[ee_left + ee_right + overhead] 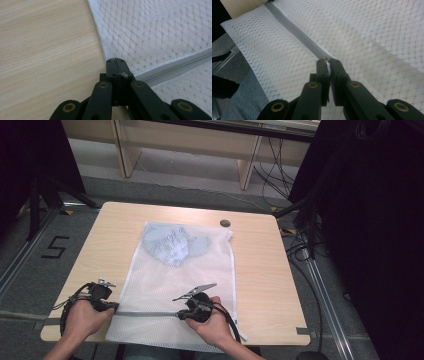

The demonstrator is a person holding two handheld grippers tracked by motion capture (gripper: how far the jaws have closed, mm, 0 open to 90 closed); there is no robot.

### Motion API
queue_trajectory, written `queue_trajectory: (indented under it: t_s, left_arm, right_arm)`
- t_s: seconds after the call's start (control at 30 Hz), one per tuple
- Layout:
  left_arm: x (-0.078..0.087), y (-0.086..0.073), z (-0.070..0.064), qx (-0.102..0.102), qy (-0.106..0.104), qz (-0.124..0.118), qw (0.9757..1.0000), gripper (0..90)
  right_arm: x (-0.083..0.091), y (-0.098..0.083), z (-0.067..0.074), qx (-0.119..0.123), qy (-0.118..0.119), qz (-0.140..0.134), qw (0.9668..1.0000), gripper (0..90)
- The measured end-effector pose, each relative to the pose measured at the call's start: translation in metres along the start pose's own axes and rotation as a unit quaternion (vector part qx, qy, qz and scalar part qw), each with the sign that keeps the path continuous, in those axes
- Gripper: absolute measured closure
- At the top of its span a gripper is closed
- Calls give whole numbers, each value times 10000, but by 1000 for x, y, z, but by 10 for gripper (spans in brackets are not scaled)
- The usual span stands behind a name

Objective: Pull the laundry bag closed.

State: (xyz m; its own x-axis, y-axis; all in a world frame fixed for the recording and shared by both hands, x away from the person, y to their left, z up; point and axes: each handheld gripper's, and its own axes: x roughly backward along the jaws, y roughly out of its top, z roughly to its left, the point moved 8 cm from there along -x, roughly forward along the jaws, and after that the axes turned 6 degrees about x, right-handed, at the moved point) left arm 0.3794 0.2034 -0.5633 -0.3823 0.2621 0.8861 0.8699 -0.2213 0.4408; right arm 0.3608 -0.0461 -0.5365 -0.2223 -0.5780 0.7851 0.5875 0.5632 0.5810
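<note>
A white mesh laundry bag (180,275) lies flat on the wooden table (260,270), with a light blue garment (172,245) inside at its far end. A grey zipper (147,313) runs across the bag's near end. My left gripper (114,307) is shut on the bag's left edge at the zipper's end; in the left gripper view the left gripper (115,60) pinches the mesh bag (155,30) beside the zipper (175,67). My right gripper (180,315) is shut on the zipper pull, which sits partway along the zipper; the right gripper (326,60) holds the pull on the zipper (294,31).
A small dark round disc (225,223) sits on the table by the bag's far right corner. The bag's near edge overhangs the table front above the person's lap (239,100). Black stands and cables (300,245) crowd the floor to the right.
</note>
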Motion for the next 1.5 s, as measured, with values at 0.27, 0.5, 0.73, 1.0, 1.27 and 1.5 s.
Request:
queue_trajectory:
  t_s: [0.27,0.5,0.73,1.0,1.27,1.5]
  left_arm:
    - [0,0,0,-3,-3,-3,10000,900]
    - [-1,1,-1,49,-6,-73,10000,900]
    - [0,0,0,-3,-4,5,10000,900]
    - [-1,1,0,22,-14,-123,9999,900]
    - [0,0,0,31,-10,-30,10000,900]
    - [-1,1,-1,68,-18,-71,10000,900]
  right_arm:
    - [1,-1,-2,21,-16,-19,10000,870]
    - [3,-3,-2,-67,-21,64,10000,870]
    - [4,-4,-3,-81,-28,59,9999,871]
    - [4,-6,-4,-117,-10,116,9999,872]
    - [7,-9,-4,-228,-28,205,9995,872]
    - [10,-12,-4,-304,-48,299,9991,871]
